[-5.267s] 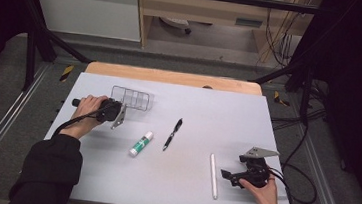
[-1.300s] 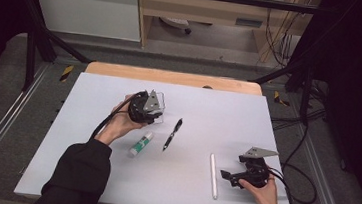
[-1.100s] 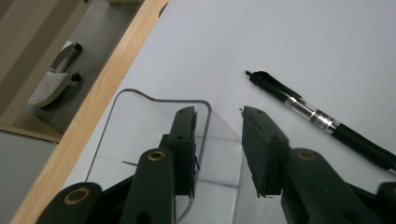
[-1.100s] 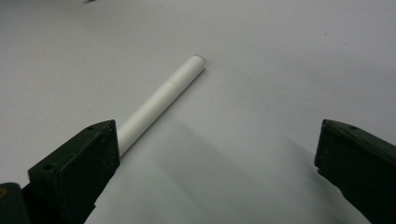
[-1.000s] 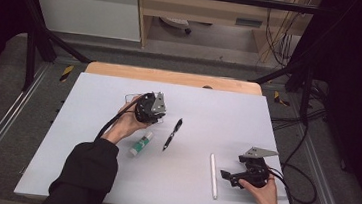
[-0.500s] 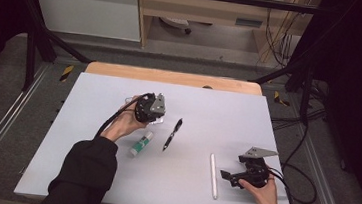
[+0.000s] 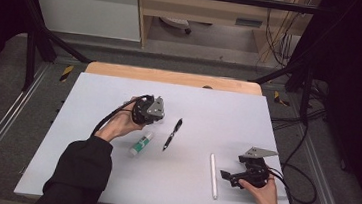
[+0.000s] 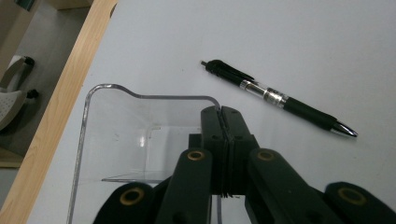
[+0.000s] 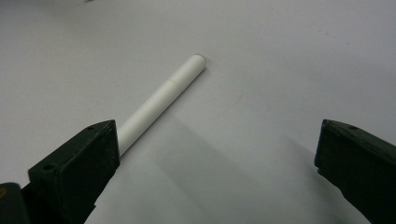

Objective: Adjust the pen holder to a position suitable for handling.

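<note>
Clear plastic holder [image 8: 140,140] pinched by left fingers [image 8: 223,135]; right fingers [image 9: 205,177] spread; two pens [image 7: 172,134].

light: bright tabletop, dark surround; shadows: soft; focus: slightly blurred

Black pen [image 8: 278,98] with clear barrel section and silver tip. White stick [image 9: 162,97]. Clear, colourless holder [image 8: 140,140]. White glue tube [image 7: 142,143] with green cap. Black jaws on both grippers, brass-coloured rivets on left gripper [image 8: 223,116]. Pale grey table [image 7: 208,109], light wood edge.
</note>
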`<state>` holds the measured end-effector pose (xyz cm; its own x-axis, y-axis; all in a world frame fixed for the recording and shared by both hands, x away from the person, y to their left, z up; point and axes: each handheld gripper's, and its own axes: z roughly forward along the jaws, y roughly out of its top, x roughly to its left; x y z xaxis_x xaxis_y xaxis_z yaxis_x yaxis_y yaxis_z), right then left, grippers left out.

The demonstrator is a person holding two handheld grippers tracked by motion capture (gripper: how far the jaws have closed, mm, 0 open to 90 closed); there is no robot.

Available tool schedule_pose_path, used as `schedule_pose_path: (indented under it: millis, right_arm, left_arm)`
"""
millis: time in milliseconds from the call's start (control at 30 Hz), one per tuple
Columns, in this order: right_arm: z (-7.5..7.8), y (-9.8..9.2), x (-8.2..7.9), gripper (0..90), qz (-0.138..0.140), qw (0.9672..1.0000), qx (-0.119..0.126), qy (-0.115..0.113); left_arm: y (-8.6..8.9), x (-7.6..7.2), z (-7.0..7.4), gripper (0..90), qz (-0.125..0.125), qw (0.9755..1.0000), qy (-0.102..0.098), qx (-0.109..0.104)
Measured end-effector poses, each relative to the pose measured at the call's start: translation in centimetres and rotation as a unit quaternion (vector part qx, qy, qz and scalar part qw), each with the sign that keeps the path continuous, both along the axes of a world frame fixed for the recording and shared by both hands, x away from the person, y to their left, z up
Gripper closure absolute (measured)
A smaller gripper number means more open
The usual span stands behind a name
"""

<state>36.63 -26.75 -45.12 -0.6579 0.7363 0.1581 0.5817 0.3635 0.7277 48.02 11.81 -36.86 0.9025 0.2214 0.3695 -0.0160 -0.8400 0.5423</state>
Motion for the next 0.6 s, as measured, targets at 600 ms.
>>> schedule_pose_path:
  millis: [600]
  right_arm:
    - [0.0, 0.0, 0.0, 0.7, 0.0, 1.0, -0.001, 0.002]
  left_arm:
    - [0.5, -1.3, 0.1, 86.5, -0.079, 0.9963, 0.015, 0.032]
